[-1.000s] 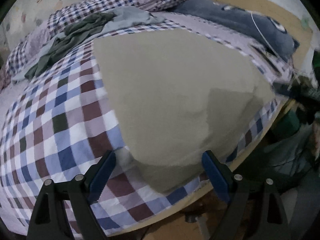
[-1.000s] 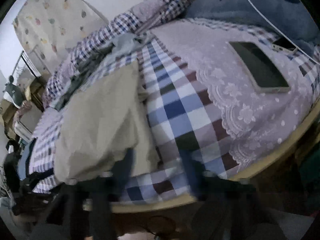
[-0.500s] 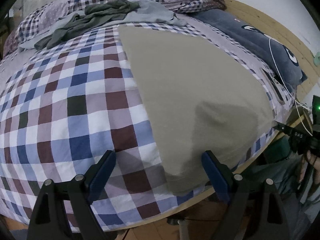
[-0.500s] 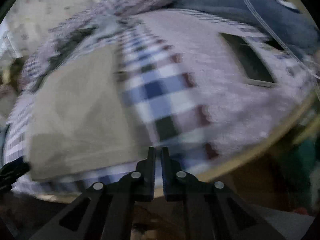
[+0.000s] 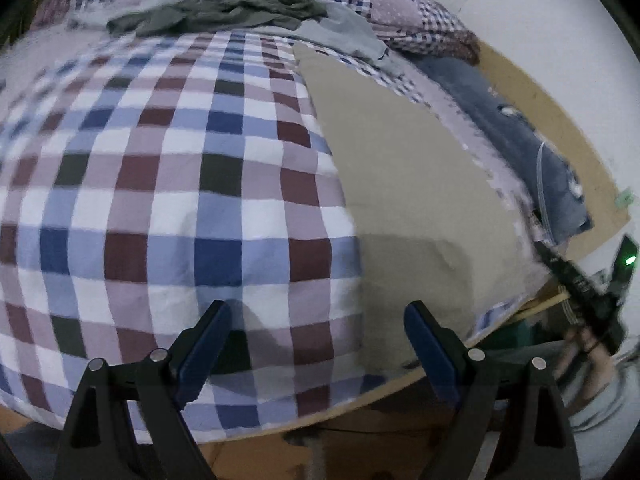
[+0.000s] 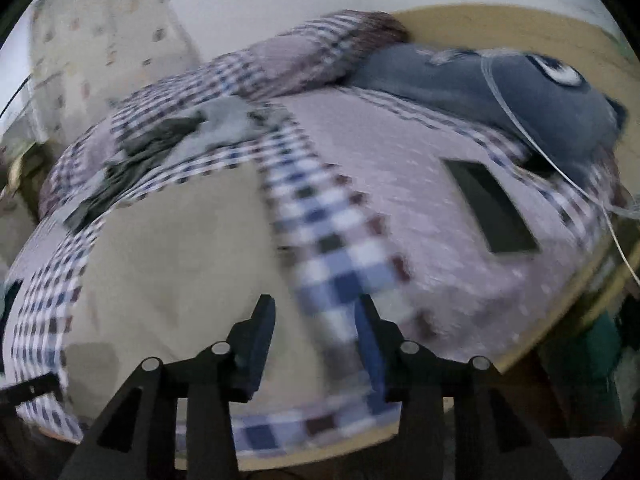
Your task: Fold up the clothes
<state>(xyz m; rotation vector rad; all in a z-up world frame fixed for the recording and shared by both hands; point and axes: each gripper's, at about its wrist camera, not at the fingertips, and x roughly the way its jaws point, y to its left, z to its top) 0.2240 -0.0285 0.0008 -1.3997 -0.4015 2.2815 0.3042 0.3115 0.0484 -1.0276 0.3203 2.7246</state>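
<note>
Left and right wrist views, both looking across a bed spread with a blue, maroon and white checked cotton sheet [image 5: 168, 184]. My left gripper [image 5: 316, 344], at the lower centre of its frame, stands wide open above the sheet's near edge and holds nothing. My right gripper [image 6: 316, 332], at the lower centre of its own frame, is open about halfway and is likewise empty.

The task's garment, a flat beige cloth piece with straight edges [image 5: 404, 184], lies spread on the sheet in the right half of the left view; in the right view it fills the lower left [image 6: 168, 248]. One darker overlapping panel shows at its near end, which I judge to be a fold already laid.

A crumpled heap of dark green and grey clothes [image 5: 240, 12] sits at the upper centre of the left view, unfolded. A dark rectangular tablet [image 6: 492, 208] rests on the lilac lace cover at right.

Judged progress: early; the beige piece needs further folds and the heap is untouched.
</note>
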